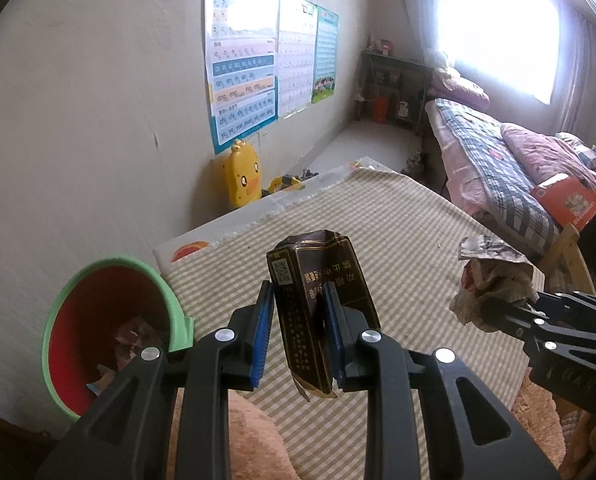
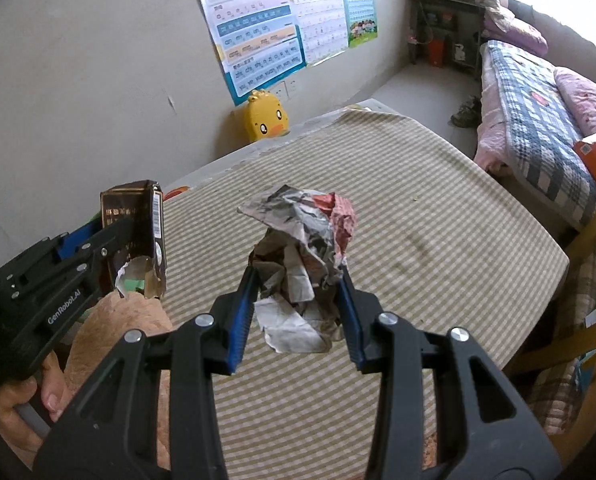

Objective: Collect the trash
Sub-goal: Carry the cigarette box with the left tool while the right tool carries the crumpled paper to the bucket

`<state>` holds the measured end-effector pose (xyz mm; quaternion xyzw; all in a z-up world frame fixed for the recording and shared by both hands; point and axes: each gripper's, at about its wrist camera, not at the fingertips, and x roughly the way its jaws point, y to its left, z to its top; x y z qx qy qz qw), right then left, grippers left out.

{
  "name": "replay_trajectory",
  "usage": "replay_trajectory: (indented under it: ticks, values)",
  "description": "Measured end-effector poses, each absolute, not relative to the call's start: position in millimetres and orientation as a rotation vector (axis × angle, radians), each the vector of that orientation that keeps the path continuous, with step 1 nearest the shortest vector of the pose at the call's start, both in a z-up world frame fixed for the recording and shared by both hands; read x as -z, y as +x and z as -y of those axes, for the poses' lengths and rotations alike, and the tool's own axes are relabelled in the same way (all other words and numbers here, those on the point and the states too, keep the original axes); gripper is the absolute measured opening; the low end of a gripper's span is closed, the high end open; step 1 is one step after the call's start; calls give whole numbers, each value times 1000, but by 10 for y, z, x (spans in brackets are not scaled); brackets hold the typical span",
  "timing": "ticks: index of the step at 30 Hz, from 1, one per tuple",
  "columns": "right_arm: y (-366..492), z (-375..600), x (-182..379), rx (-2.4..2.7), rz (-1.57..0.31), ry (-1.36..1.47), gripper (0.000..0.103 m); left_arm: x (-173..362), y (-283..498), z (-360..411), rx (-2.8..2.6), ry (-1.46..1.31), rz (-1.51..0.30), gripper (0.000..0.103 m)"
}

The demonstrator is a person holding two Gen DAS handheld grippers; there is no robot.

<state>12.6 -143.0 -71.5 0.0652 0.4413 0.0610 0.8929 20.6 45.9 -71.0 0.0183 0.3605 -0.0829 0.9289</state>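
Observation:
My left gripper (image 1: 298,300) is shut on a dark brown cigarette pack (image 1: 322,296), held upright above the striped mat (image 1: 398,232). The same pack (image 2: 138,224) shows at the left of the right wrist view, with a torn flap at its bottom. My right gripper (image 2: 298,280) is shut on a crumpled wad of printed paper (image 2: 302,248), also lifted off the mat (image 2: 438,220); that wad (image 1: 494,280) appears at the right of the left wrist view. A green bin with a red inside (image 1: 110,328) stands low left by the wall, with scraps in it.
A yellow duck-shaped toy (image 1: 242,176) leans on the wall beyond the mat. A bed with checked and pink bedding (image 1: 510,168) runs along the right. A wooden frame (image 2: 594,280) stands at the mat's right edge. A peach plush cushion (image 2: 118,320) lies near me.

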Motion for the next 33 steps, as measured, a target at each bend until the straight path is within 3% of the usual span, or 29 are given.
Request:
replay_trajectory:
  ticks: [33]
  values:
    - [307,792,800,-220,-972,57,39,794,339,-1054,88,-100,-758,23]
